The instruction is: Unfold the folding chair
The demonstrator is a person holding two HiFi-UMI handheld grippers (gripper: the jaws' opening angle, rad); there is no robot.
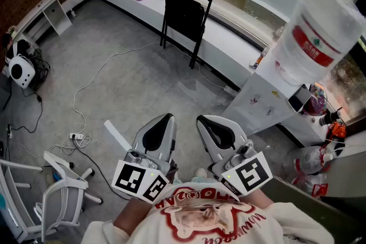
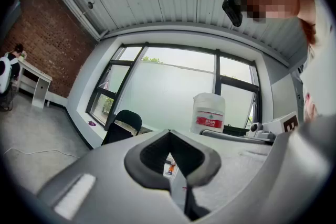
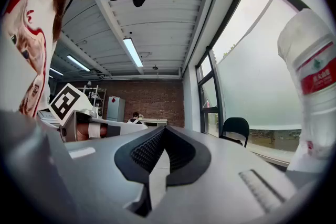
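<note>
A black folding chair (image 1: 186,11) stands folded, leaning against the window ledge across the room. It shows small in the left gripper view (image 2: 122,126) and in the right gripper view (image 3: 235,130). Both grippers are held close to my chest, far from the chair. My left gripper (image 1: 158,133) is shut with nothing between its jaws, and it points up in its own view (image 2: 169,150). My right gripper (image 1: 218,133) is shut and empty too, its tips meeting in its own view (image 3: 164,145).
A water dispenser (image 1: 260,100) with a large bottle (image 1: 314,31) stands at the right. A white cable and power strip (image 1: 77,137) lie on the grey floor. A white office chair (image 1: 63,186) is at lower left, a white desk (image 1: 48,11) at far left.
</note>
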